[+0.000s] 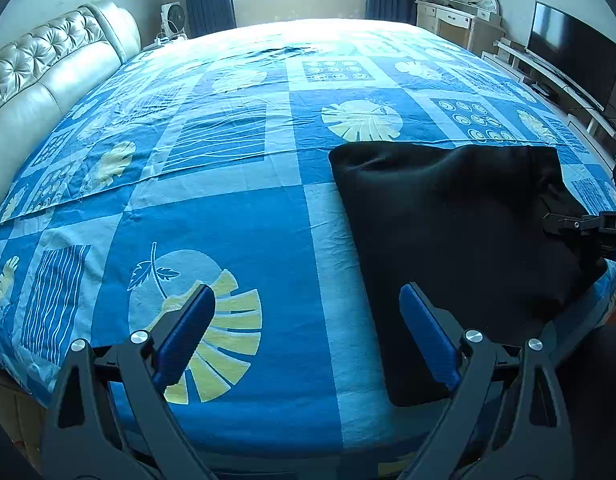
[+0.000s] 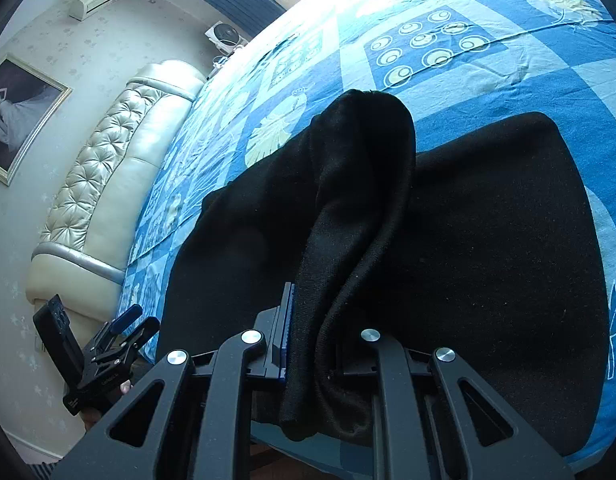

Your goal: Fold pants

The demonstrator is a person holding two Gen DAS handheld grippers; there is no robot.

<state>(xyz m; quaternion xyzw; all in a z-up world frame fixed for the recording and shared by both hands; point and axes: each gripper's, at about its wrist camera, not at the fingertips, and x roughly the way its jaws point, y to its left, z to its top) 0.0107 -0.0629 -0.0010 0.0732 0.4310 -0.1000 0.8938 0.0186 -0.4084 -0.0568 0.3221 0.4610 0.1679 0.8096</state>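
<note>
Bed (image 1: 236, 208): wide, covered by a blue patchwork sheet with leaf, ring and stripe panels; fills most of both views.

Headboard (image 1: 48, 76): pale, tufted, along the bed's left side in the left wrist view.

Pants (image 1: 448, 232): black, partly folded, lying flat on the sheet near the bed's front edge, right of centre in the left wrist view. One end is lifted off the rest as a draped fold (image 2: 360, 200), rising above the flat part.

TV (image 1: 572, 52): dark screen on a low white stand beyond the bed's right side.

Dresser (image 1: 456, 16): cream, with oval mirror, by the far wall.

Right gripper (image 2: 312, 340): jaws pressed together, pinching the lifted pants fold, cloth hanging over and between the fingers.

Left gripper (image 1: 308, 320): jaws spread wide, nothing between them, held above the sheet just left of the pants; its right finger (image 1: 424, 332) overlaps the pants' near edge in view, contact not clear.

Fan (image 1: 173, 18): small, white, on the floor past the headboard.
</note>
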